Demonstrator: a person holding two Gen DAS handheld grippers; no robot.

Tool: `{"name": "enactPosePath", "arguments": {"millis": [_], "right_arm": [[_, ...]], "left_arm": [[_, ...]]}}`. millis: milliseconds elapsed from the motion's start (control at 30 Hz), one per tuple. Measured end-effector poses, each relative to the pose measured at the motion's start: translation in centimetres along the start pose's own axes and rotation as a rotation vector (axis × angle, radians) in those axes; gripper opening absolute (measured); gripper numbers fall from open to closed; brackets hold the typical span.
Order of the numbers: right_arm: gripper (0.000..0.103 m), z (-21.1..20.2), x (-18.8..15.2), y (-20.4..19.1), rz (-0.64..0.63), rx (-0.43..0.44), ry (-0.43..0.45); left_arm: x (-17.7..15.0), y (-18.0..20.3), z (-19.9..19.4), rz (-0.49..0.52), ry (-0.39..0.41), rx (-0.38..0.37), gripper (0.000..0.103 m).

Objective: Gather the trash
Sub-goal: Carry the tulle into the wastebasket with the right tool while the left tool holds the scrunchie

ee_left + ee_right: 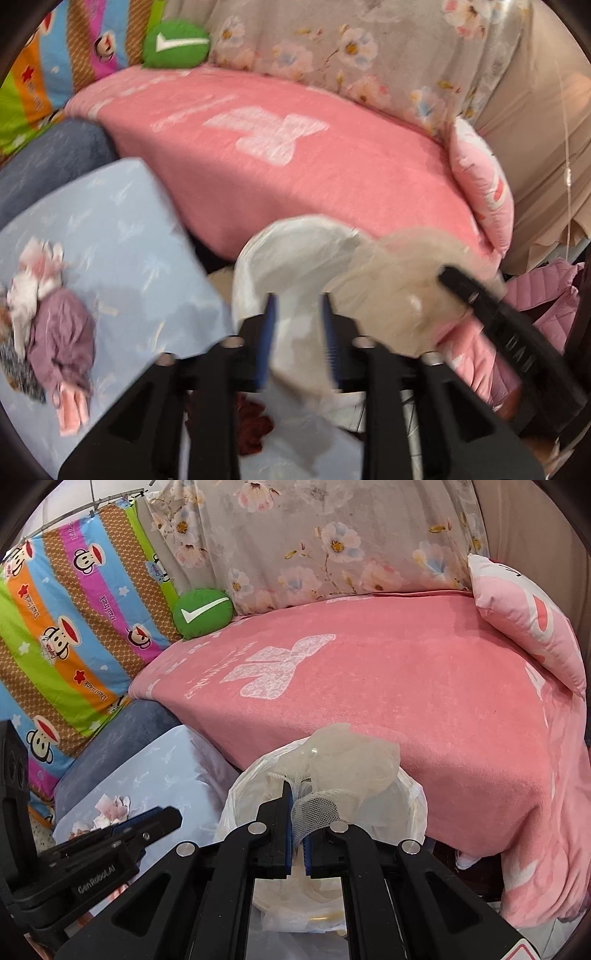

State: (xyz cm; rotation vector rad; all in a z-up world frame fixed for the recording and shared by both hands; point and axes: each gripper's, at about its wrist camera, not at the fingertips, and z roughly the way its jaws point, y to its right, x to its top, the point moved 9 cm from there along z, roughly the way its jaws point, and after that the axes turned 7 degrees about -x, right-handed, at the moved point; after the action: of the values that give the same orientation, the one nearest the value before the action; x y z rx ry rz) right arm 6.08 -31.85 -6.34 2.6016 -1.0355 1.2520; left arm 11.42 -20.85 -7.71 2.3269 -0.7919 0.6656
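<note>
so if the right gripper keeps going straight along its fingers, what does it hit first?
Probably the white plastic bag lining the bin: the right gripper, shut on crumpled beige mesh netting, sits over its opening. Beyond it lies the pink towel-covered sofa seat; depth is unclear.

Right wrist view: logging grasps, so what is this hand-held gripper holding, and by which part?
The right hand-held gripper pinches the beige mesh trash by its lower netted end.
</note>
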Motion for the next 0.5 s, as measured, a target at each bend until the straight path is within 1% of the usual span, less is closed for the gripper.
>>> {"name": "enactPosePath", "arguments": {"millis": [67,100,167,300,367,433,500], "right_arm": [[0.006,0.2,-0.6,0.0,0.001,0.004,-0.008],[0.006,0.4,-0.9,-0.1,-0.001,0.005,-0.012],[0.006,0.5,-1.5,-0.3,-0.004,0.004,-0.018],[0.006,0.7,-2.4,-1.0,-0.009,0.018,-0.035],[0.006,0.7,-2.7,-1.3,-0.012,0.018,-0.037],[0.006,0.6,-2.9,-1.4,-0.009,0.022,-0.041],[0.006,0.5,-3.0,-1.5,-0.009,0.022,-0.045]], "left_arm": [[-1.9,-1.6,-0.5,-0.047,0.003,0.022,0.058],[-3.1,-2.5,-0.7,-0.077,0.0,0.024,0.063],[-5.6,-4.0,-0.3,-0.121,-0.038,0.019,0.066],[-8.8,-5.7,1.2,-0.169,-0.113,0.056,0.066],[-9.6,-6.1,1.7,-0.204,-0.124,0.046,0.065],[-10.0,-6.2,1.7,-0.216,-0.118,0.046,0.064],[-9.9,-6.1,1.6,-0.211,-0.114,0.044,0.051]]}}
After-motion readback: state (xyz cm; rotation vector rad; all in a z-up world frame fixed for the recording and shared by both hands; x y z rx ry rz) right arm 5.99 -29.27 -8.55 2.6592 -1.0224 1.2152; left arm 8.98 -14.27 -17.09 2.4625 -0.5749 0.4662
